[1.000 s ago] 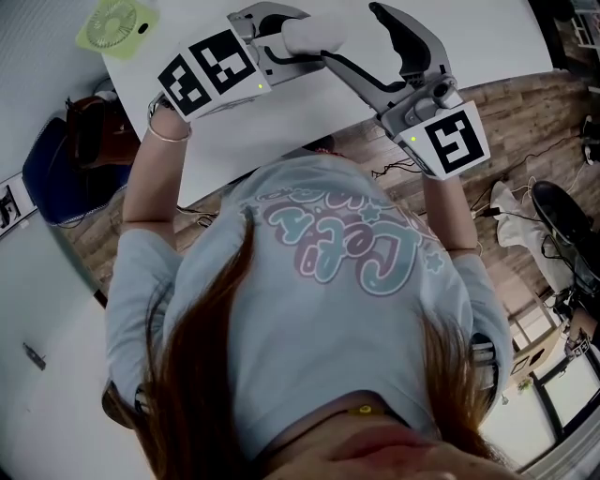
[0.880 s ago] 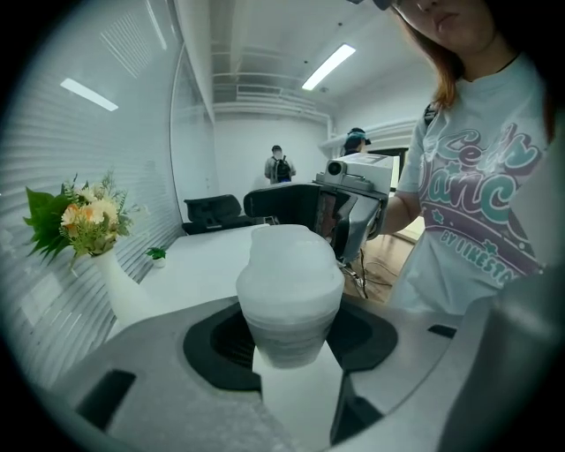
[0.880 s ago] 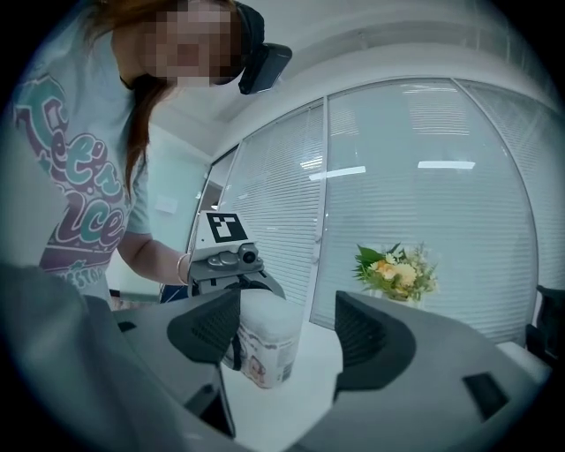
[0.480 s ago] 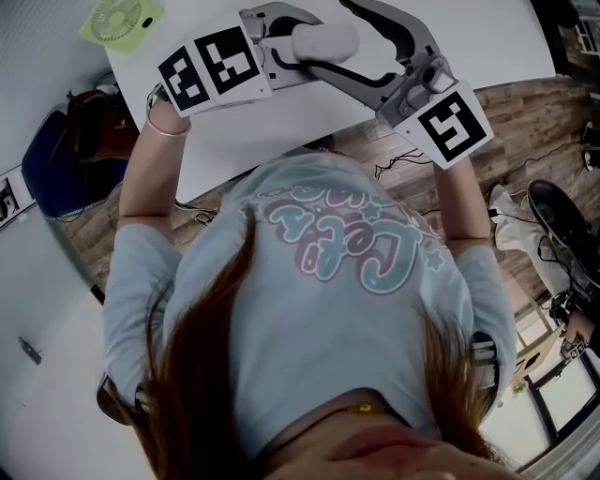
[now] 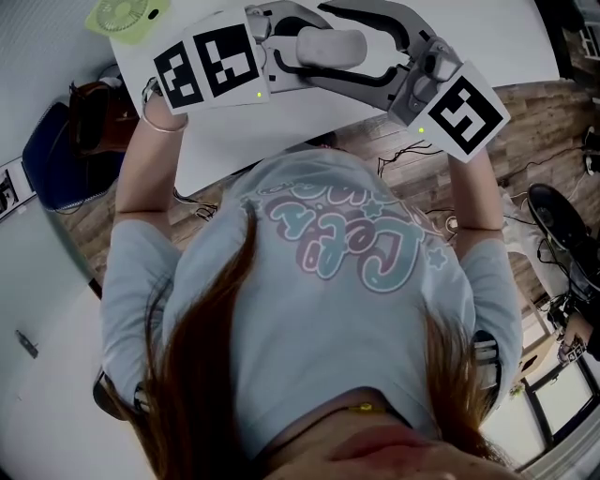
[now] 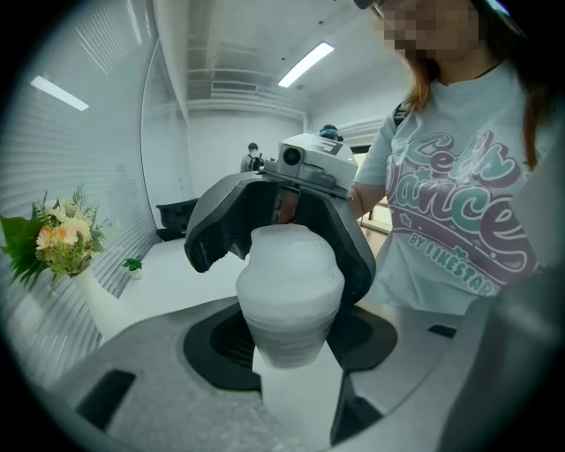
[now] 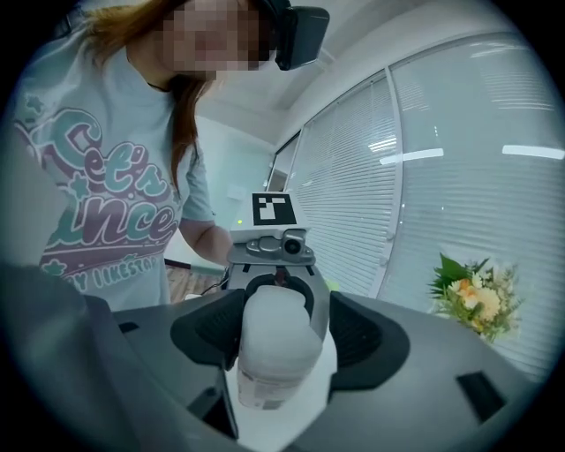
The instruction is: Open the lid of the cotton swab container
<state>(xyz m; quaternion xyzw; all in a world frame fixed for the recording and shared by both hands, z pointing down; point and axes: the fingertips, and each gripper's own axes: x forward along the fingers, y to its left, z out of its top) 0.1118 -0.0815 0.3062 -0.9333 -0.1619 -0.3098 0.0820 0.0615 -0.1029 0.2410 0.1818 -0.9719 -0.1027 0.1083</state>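
The person's T-shirt (image 6: 459,203), beyond the left gripper's (image 6: 291,353) jaws and to their right, reads "Let's Dance" in big rounded letters, with "BY LIKESTAR" in small capitals beneath; faint print low on the cotton swab container (image 7: 265,384), between the right gripper's (image 7: 278,340) jaws, is too small to read

The container (image 6: 290,291) seems frosted white, the shirt (image 5: 328,281) pale blue with pink lettering.

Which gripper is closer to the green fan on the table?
Left. The left gripper, gripping the white container, sits right of the fan in the head view. The right gripper is farther right, beyond the container; its jaws have just been closing around it.
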